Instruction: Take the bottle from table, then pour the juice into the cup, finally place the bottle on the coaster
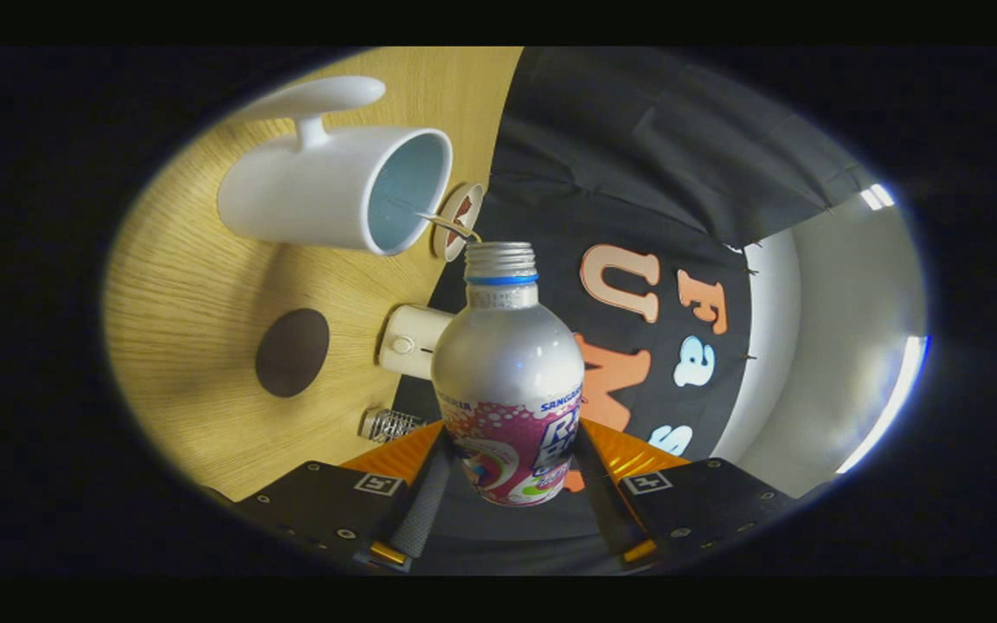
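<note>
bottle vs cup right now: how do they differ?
The bottle is clamped between the gripper fingers; the cup stands free on the table. The bottle is silver with a printed label; the cup is plain white, pale blue inside. The bottle has a narrow threaded neck; the cup has a wide mouth and a handle. Both are open.

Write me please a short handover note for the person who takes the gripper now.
Gripper: shut on the silver metal bottle with pink label, one finger on each side, bottle lifted and tipped, cap off.
Bottle mouth is near the rim of the white ceramic cup with blue inside, on the wooden table.
Round dark brown coaster lies bare, beside the cup.
Done: bottle taken.
Pouring: no juice stream can be seen.
Left: finish pouring, place bottle on coaster.
</note>
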A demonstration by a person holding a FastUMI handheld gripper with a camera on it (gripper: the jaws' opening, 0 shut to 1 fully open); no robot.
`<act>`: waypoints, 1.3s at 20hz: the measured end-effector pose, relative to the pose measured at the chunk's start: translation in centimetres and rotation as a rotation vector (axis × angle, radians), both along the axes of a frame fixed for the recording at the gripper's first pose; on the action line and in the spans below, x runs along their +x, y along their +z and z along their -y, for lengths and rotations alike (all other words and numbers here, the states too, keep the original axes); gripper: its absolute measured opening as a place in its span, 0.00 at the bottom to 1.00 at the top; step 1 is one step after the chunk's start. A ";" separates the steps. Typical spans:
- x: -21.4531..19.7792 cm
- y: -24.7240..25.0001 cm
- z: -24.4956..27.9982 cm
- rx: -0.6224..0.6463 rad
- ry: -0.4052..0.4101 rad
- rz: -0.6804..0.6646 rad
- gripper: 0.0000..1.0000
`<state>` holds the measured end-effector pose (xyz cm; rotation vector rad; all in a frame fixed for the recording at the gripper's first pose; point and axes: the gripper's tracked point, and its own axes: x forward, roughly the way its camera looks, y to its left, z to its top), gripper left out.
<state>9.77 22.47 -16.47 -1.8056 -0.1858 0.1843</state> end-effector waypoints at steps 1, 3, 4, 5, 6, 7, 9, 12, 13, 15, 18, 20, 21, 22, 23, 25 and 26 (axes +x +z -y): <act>0.0 0.1 -0.1 -0.004 0.002 0.004 0.77; 0.2 0.2 -0.2 -0.011 0.006 0.010 0.76; 0.2 0.2 -0.2 -0.018 0.007 0.017 0.77; 0.2 0.5 -0.3 -0.028 0.010 0.027 0.77; 0.3 0.5 -0.4 -0.036 0.013 0.030 0.76; 0.3 0.5 -0.5 -0.039 0.013 0.030 0.76; 0.4 0.3 -0.5 -0.042 0.014 0.030 0.76; 0.5 0.4 -0.6 -0.054 0.020 0.033 0.76; 0.5 0.4 -0.6 -0.060 0.023 0.033 0.77; 0.6 0.4 -0.5 -0.072 0.026 0.030 0.77; 0.5 0.6 -0.5 -0.079 0.031 0.029 0.77; 0.4 0.9 -0.7 -0.085 0.038 0.034 0.77; 0.4 0.9 -0.7 -0.087 0.040 0.034 0.77; 0.4 1.0 -0.8 -0.089 0.042 0.037 0.77; 0.3 1.1 -0.9 -0.090 0.045 0.039 0.77; 0.3 1.1 -1.0 -0.096 0.050 0.039 0.77; 0.2 1.3 -1.1 -0.101 0.052 0.041 0.77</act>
